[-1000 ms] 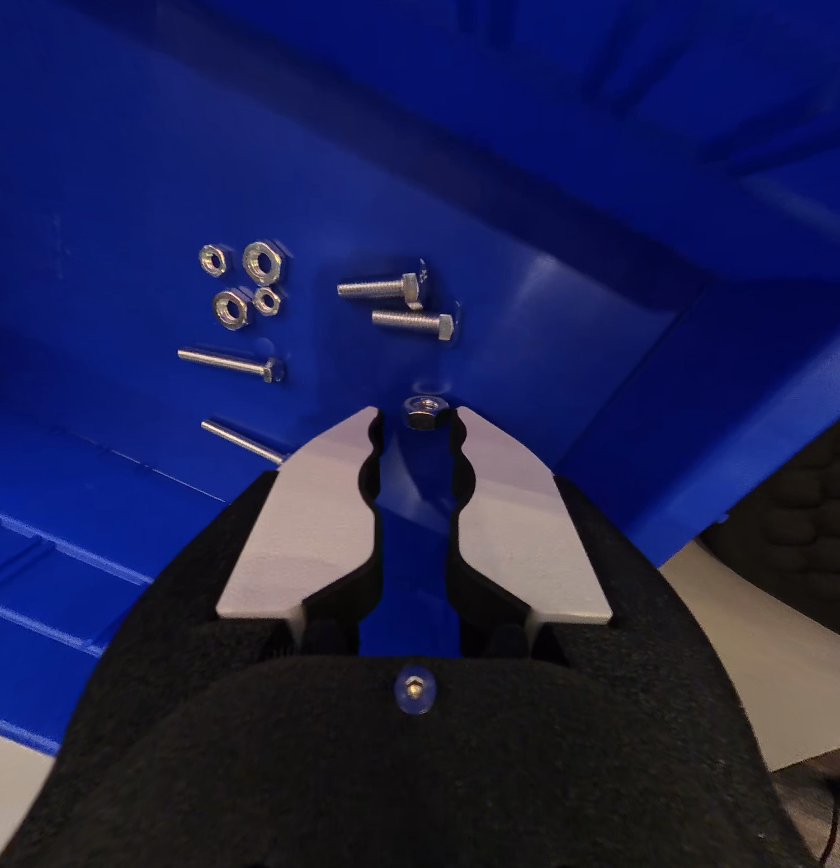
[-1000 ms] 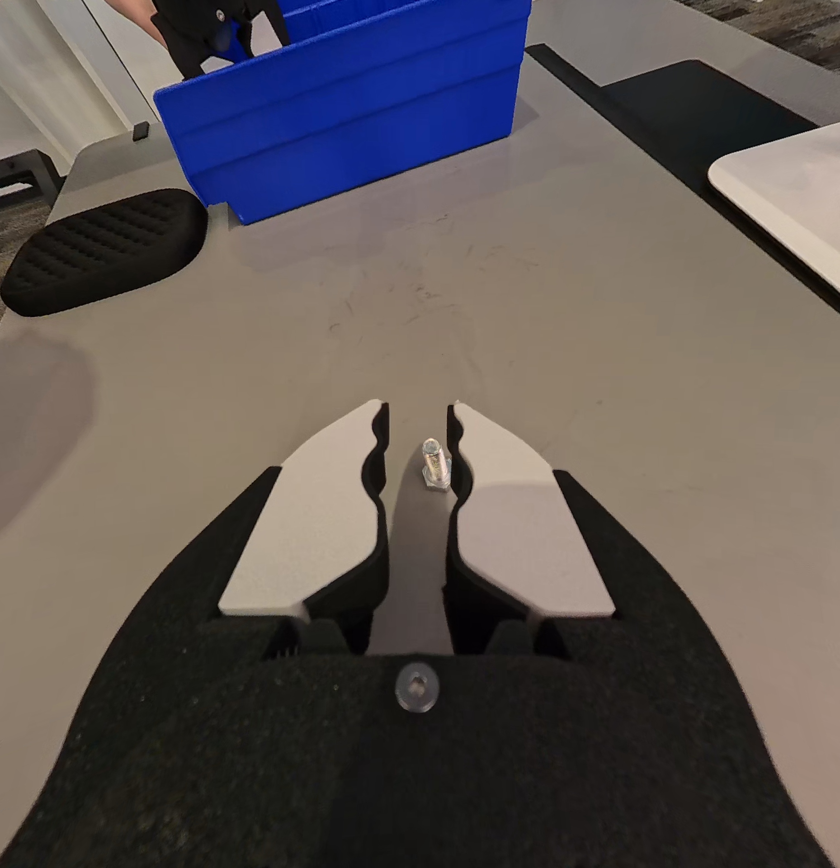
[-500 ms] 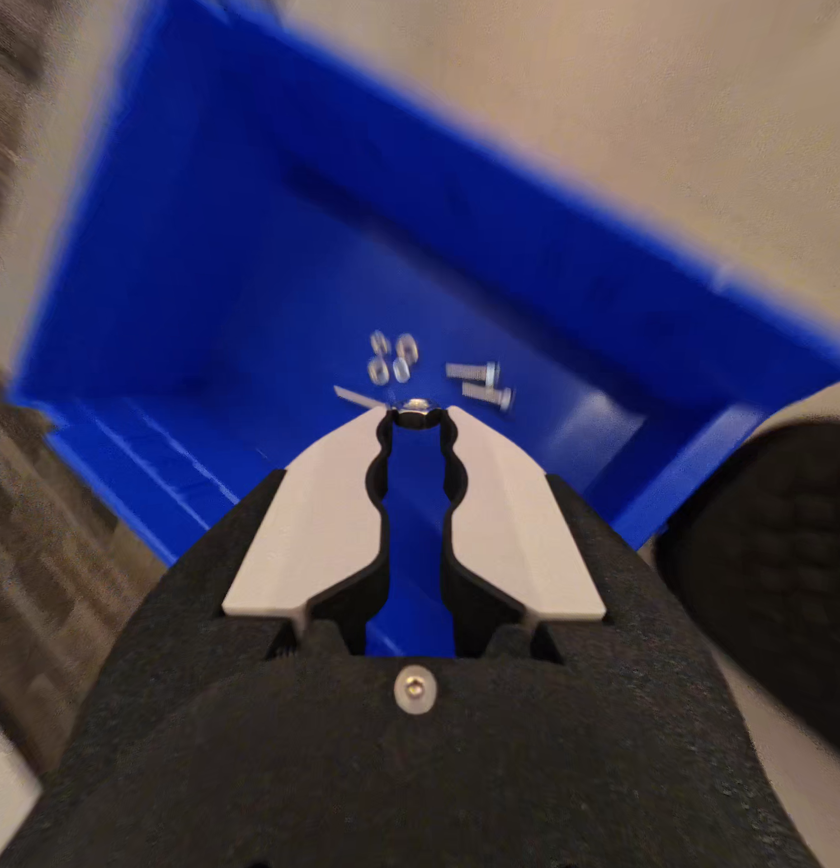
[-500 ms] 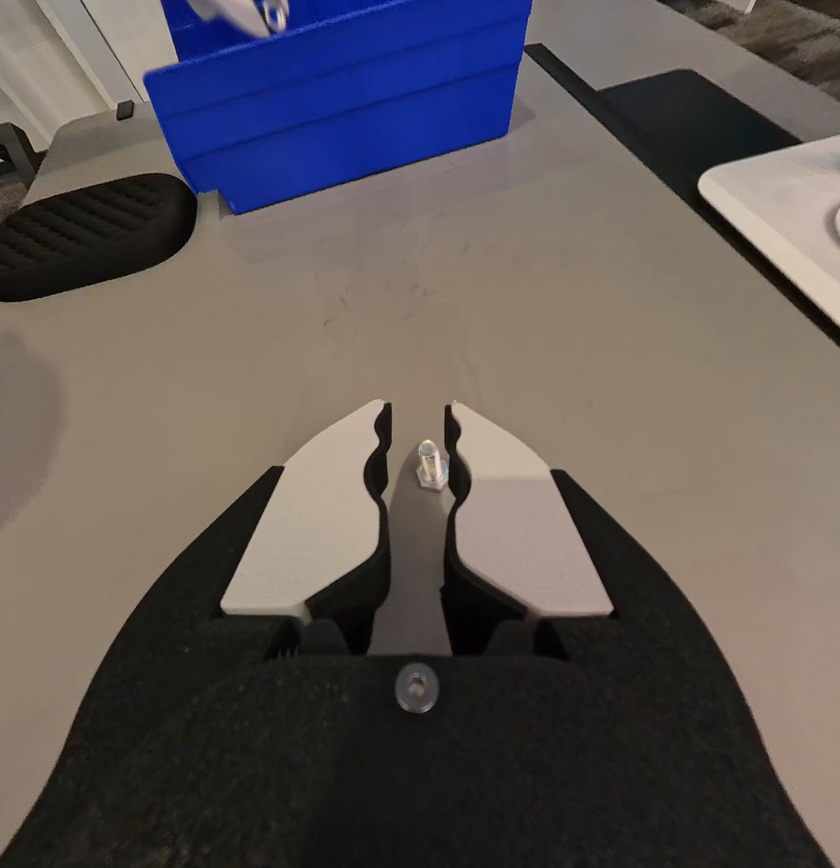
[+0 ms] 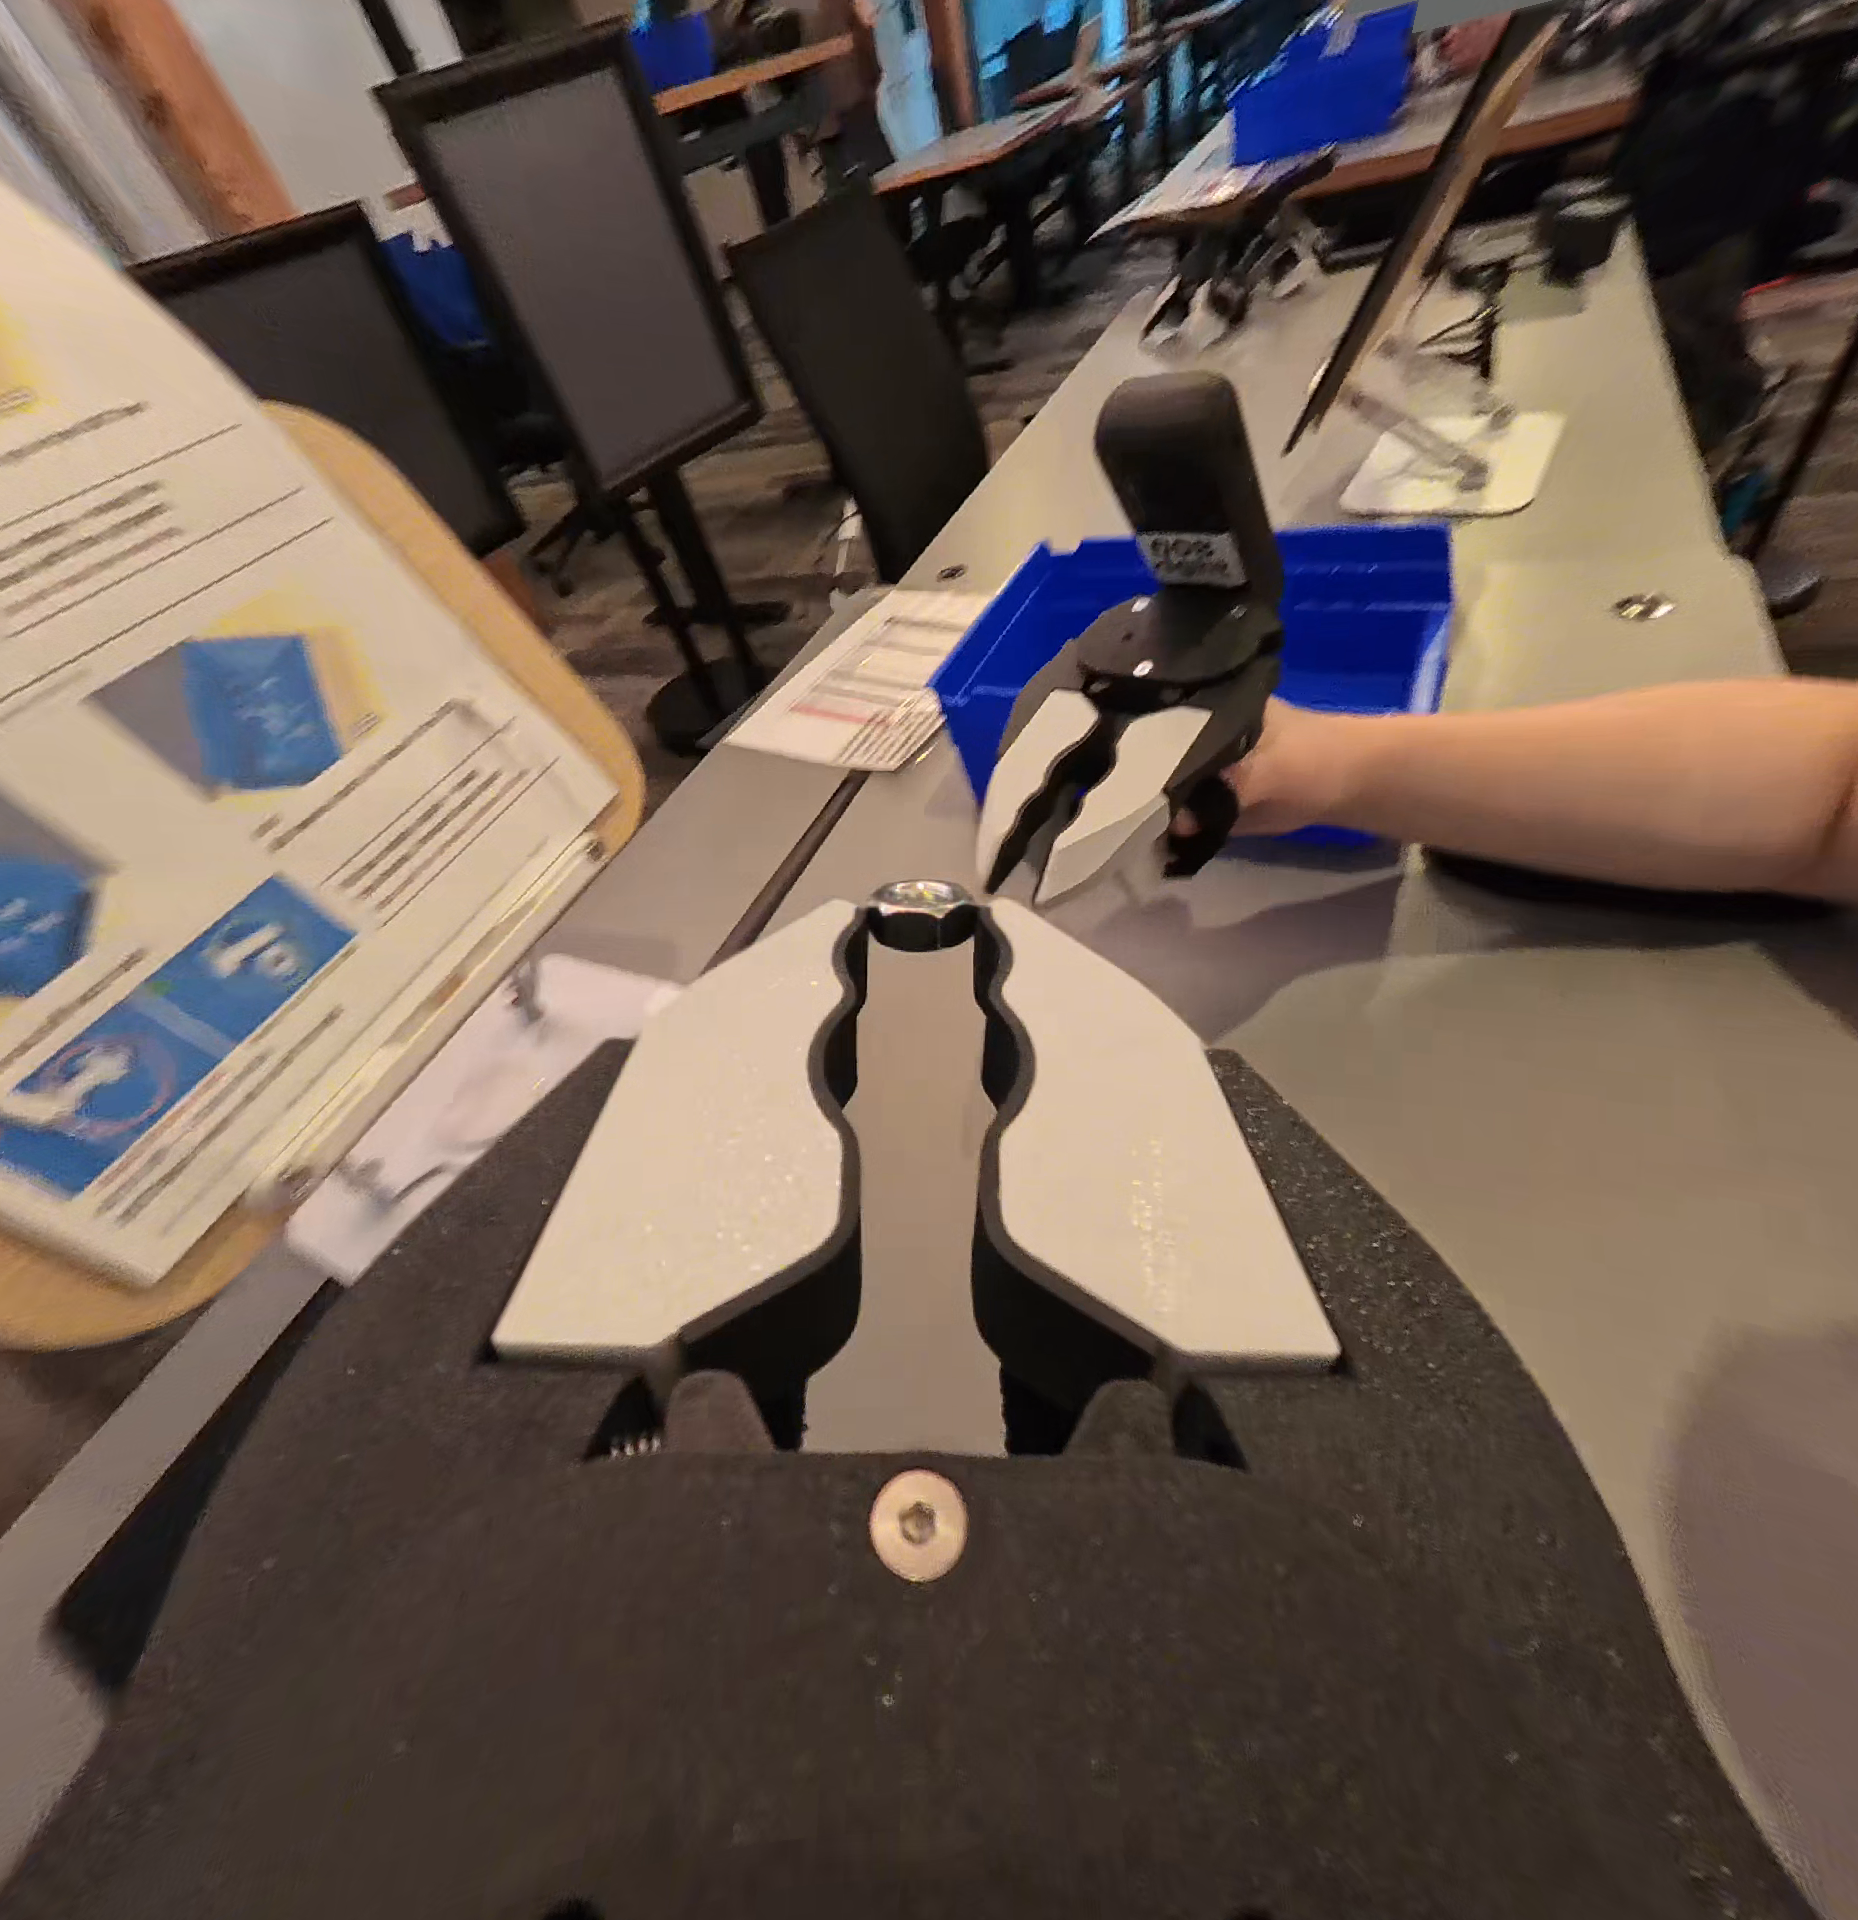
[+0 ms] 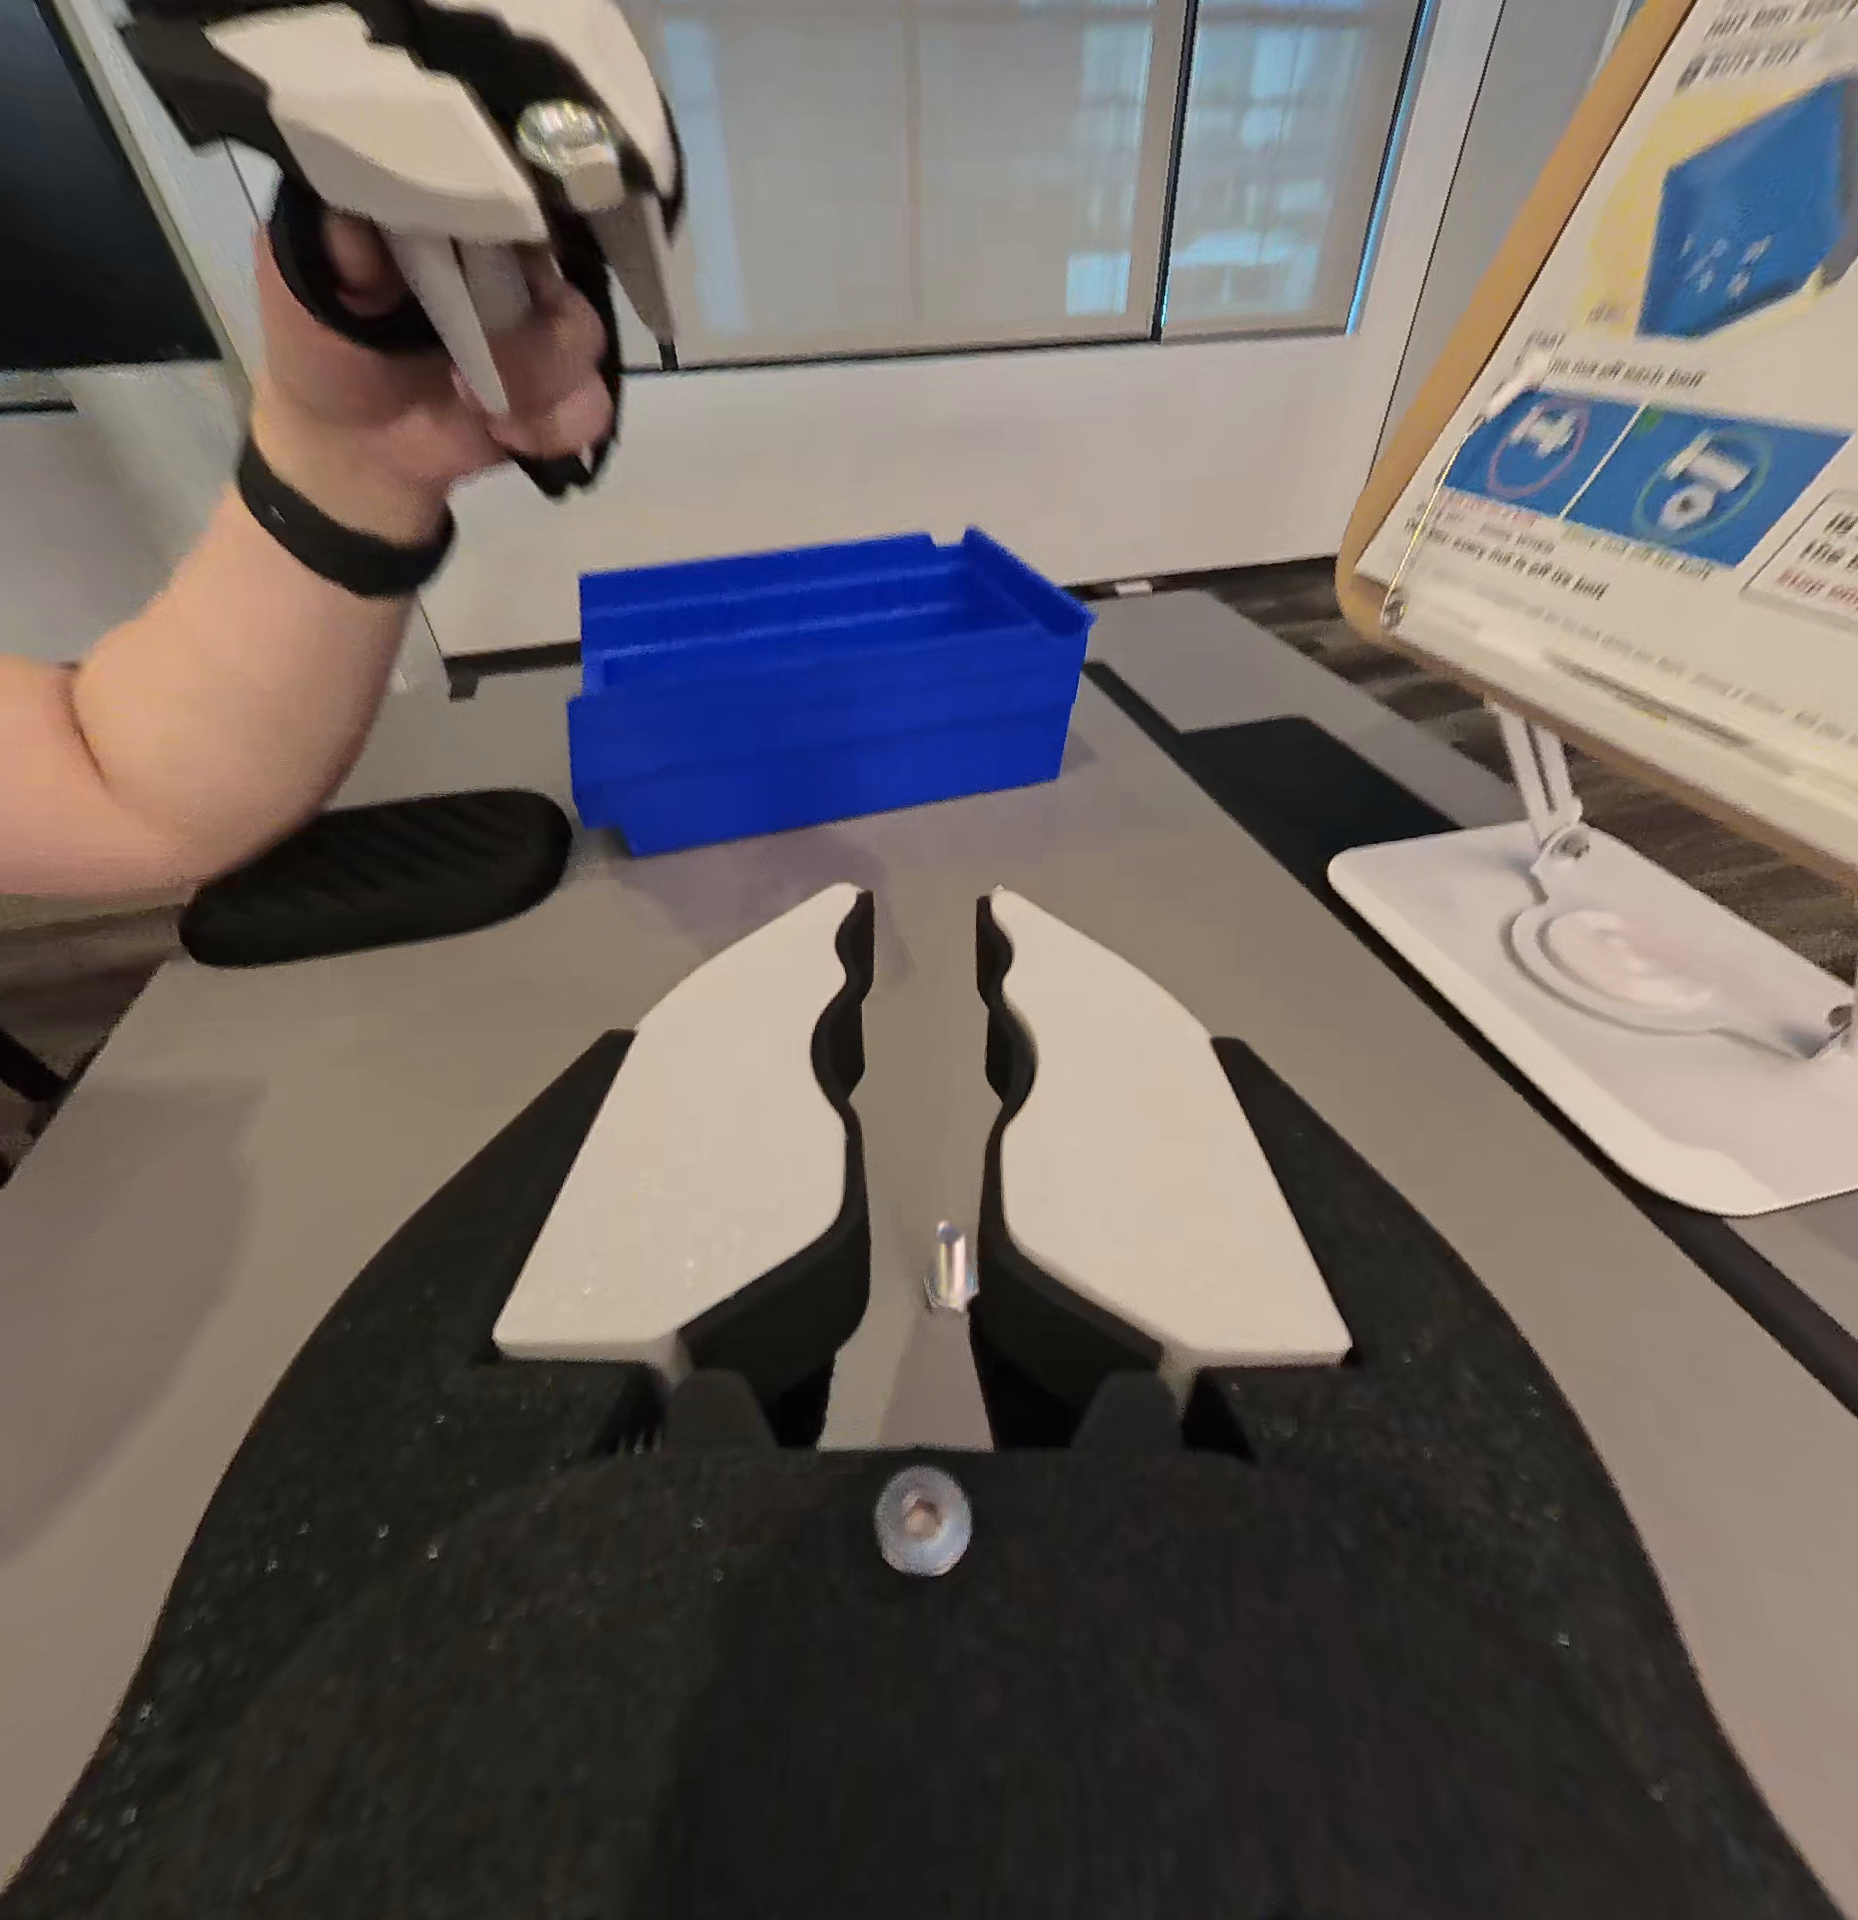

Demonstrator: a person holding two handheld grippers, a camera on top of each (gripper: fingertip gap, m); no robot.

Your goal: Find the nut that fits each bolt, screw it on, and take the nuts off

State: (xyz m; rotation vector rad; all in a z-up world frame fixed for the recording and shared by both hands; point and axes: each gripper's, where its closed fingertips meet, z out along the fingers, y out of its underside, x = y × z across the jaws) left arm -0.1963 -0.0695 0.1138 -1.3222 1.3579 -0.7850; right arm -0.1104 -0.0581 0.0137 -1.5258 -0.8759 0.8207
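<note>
Left wrist view shows the left gripper (image 5: 917, 920) pinching a nut (image 5: 917, 908) at its tips, held aloft, while the right gripper (image 6: 925, 914) stands parted around an upright bolt (image 6: 948, 1270) on the table (image 6: 1268, 935); next, lowering the nut squarely onto the thread.

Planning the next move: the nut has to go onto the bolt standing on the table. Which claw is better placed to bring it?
Left. The left claw already pinches the nut, raised above the table. The right claw is open and empty, with the bolt upright on the table between its fingers, so it could steady it.
</note>
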